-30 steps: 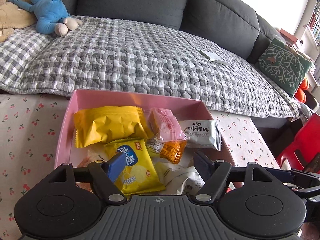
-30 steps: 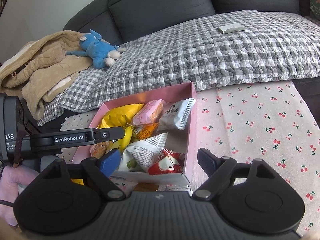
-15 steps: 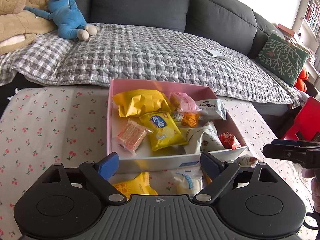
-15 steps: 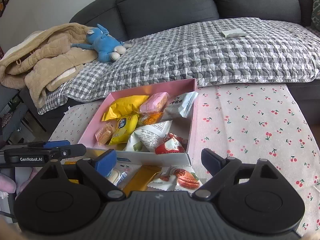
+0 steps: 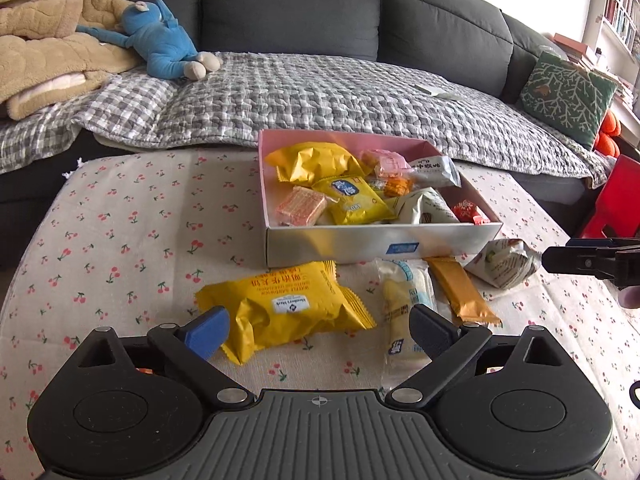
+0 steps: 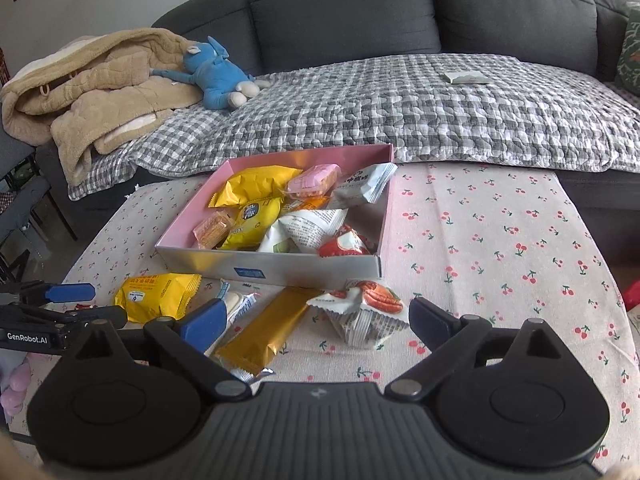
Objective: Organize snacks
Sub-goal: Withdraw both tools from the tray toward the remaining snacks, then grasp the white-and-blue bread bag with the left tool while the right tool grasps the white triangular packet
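Note:
A box [image 5: 380, 242] [image 6: 280, 267] with a pink inside and silver front wall stands on the table, holding several snack packets. In front of it lie a yellow cracker packet [image 5: 288, 308] [image 6: 156, 294], a long white packet [image 5: 404, 304] [image 6: 237, 303], a gold bar [image 5: 460, 290] [image 6: 262, 330] and a white pecan packet [image 5: 502, 264] [image 6: 362, 314]. My left gripper [image 5: 320, 332] hovers over the yellow packet, jaws opening and gripping nothing. My right gripper [image 6: 316, 322] hovers over the gold bar and pecan packet, jaws opening, pads pressing on nothing.
The table wears a cherry-print cloth [image 5: 120, 220] [image 6: 500, 240]. Behind it is a dark sofa with a grey checked quilt [image 5: 320, 96], a blue plush toy [image 5: 164, 44], a beige coat [image 6: 92, 88] and a green cushion [image 5: 564, 96]. A red chair [image 5: 612, 208] stands at the right.
Both grippers have drawn back from the box toward the table's near side and their jaws stand wider. The loose packets in front of the box have come into view.

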